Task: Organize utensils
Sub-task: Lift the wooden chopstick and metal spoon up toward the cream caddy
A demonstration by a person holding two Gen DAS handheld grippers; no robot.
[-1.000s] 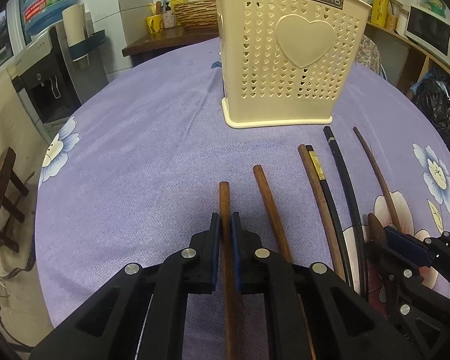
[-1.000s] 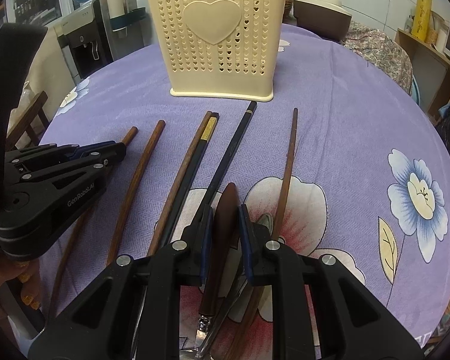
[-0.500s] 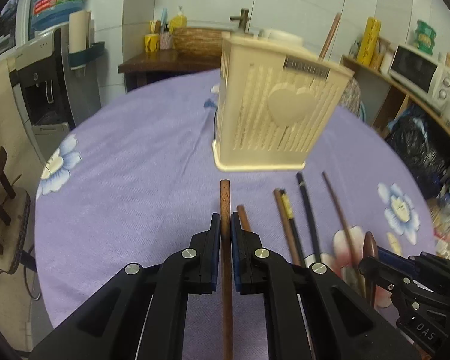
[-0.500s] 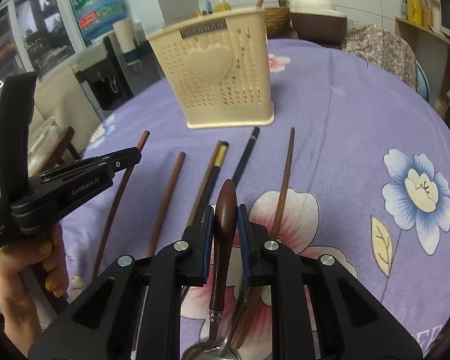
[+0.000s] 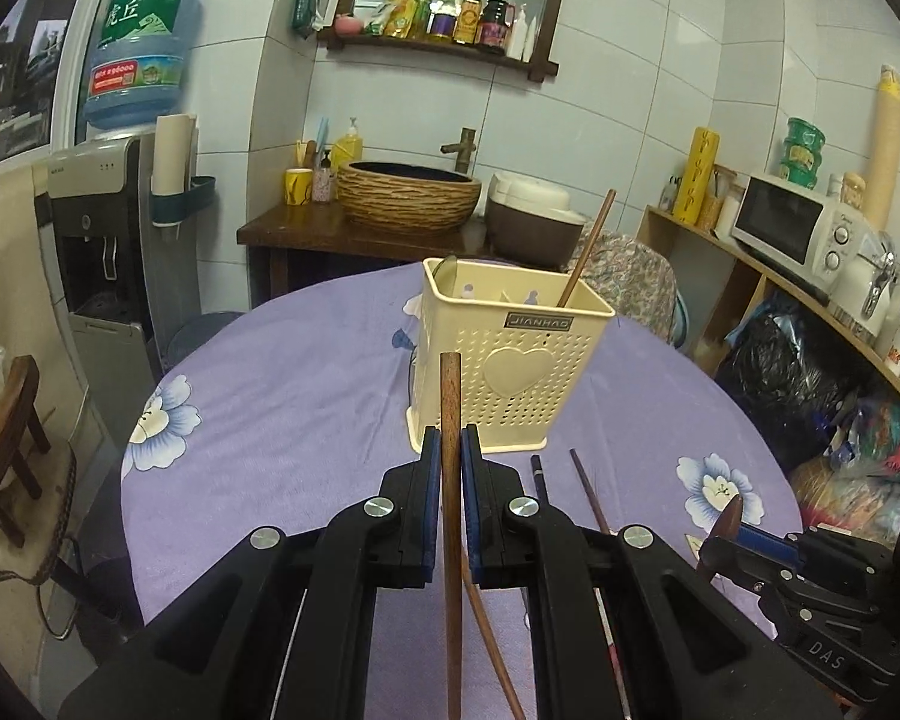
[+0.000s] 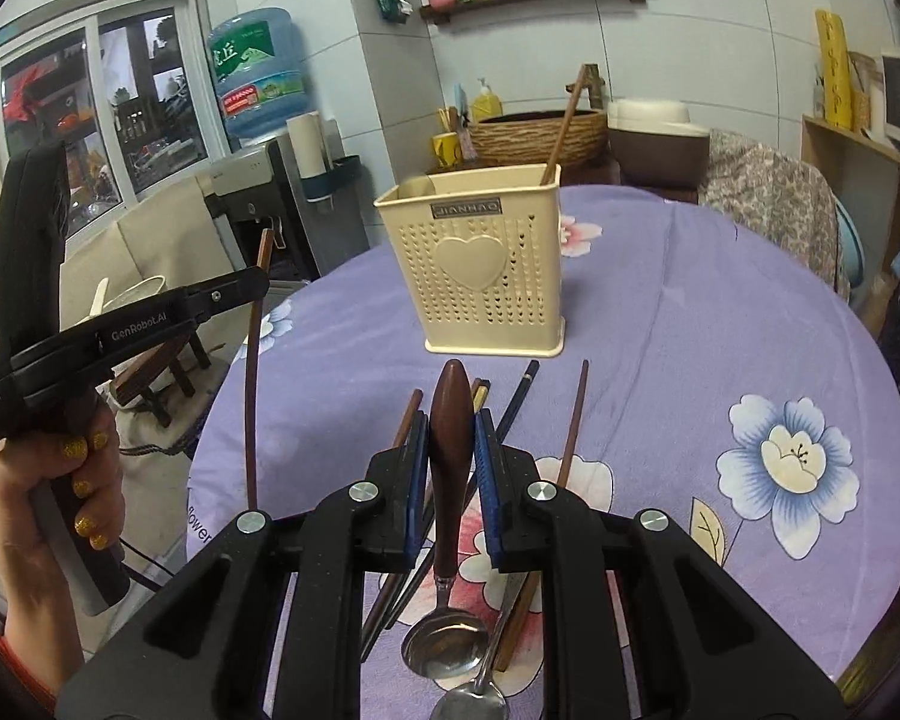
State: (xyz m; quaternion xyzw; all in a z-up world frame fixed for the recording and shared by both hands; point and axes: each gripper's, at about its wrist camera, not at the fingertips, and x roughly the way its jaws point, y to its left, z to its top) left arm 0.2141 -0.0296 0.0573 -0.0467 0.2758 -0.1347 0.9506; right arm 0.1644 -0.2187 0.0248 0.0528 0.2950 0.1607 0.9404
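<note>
Left gripper (image 5: 447, 450) of mine clamped tight on a brown chopstick (image 5: 450, 396), lifted off the purple tablecloth (image 5: 282, 420), tip in front of the cream utensil basket (image 5: 510, 360). Right gripper (image 6: 450, 438) closed narrow on the wooden handle of a spoon (image 6: 450, 420), its metal bowl hanging below my jaws. Basket upright mid-table, one chopstick already inside (image 6: 561, 132), leaning. More chopsticks (image 6: 573, 420) lie on the cloth between me and the basket. Second spoon (image 6: 477, 702) on the cloth near me. My left hand (image 6: 60, 498) grips its handle.
</note>
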